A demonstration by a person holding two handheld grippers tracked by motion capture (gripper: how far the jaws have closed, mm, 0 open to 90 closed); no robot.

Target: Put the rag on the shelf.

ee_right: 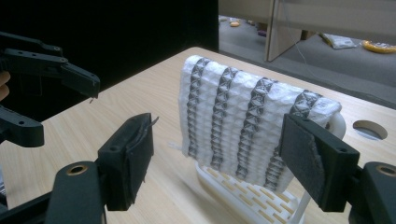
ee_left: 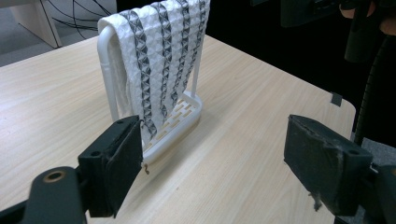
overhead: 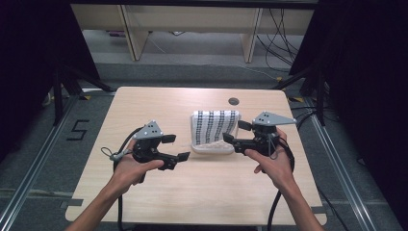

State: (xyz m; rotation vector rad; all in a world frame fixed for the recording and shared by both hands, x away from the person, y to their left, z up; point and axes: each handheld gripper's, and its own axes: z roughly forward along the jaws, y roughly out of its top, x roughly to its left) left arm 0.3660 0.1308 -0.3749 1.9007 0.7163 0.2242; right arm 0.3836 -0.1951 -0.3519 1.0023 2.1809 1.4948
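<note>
A single numeral, "5", is marked in black on the grey floor. It lies left of the table.

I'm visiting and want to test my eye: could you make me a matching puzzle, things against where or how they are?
Things:
1. towel
2. white rack
3. left gripper
4. round hole

Places or states:
A. in the tabletop, beyond the rack
B. open, left of the rack
C. draped over the rack's bar
D. standing on the table

Pairs: 1-C, 2-D, 3-B, 4-A
</note>
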